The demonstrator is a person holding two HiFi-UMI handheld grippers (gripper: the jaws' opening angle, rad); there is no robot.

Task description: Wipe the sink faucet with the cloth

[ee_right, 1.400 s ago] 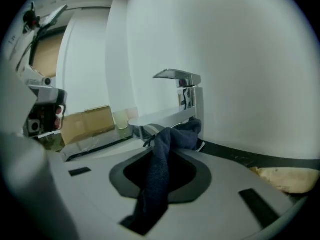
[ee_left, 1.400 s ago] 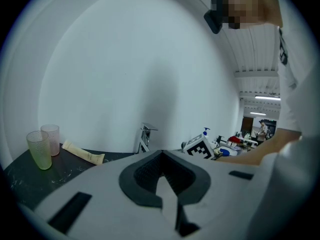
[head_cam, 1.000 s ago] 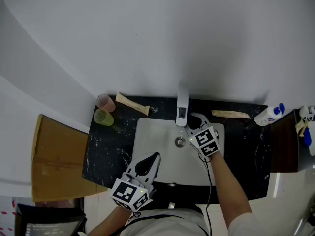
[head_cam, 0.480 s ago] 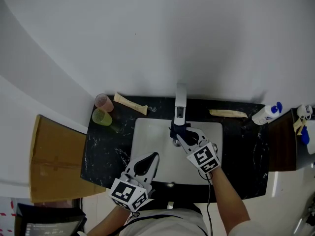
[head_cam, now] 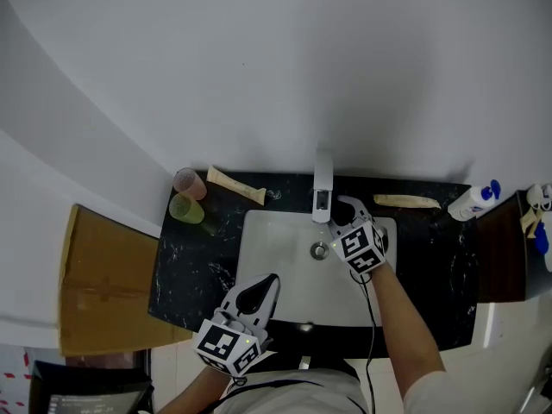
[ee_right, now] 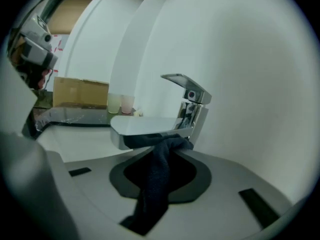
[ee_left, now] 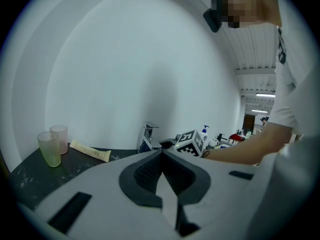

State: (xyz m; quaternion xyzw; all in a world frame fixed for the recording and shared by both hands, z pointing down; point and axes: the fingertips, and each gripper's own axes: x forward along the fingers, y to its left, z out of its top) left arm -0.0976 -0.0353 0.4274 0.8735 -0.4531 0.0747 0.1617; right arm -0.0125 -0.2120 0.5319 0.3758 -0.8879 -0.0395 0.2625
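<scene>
The chrome faucet [head_cam: 323,188] stands at the back rim of the white sink [head_cam: 276,274]. My right gripper [head_cam: 345,214] is just right of the spout, shut on a dark cloth [ee_right: 156,176]. In the right gripper view the cloth's top end presses against the underside of the faucet [ee_right: 165,126] spout, and the rest hangs down between the jaws. My left gripper [head_cam: 256,293] hovers over the sink's front left edge, away from the faucet, with its jaws shut and nothing in them [ee_left: 160,154]. From the left gripper view the faucet [ee_left: 148,134] shows ahead beside the right gripper's marker cube.
Two plastic cups [head_cam: 186,195] and a cream tube [head_cam: 235,185] lie on the black counter [head_cam: 185,266] left of the sink. Another tube [head_cam: 405,200] and a pump bottle [head_cam: 473,201] sit to the right. A cardboard box [head_cam: 108,283] stands at the far left.
Half a second ago the right gripper was in front of the spout over the drain; it has swung back up to the faucet's right side with the cloth. The left gripper has stayed put.
</scene>
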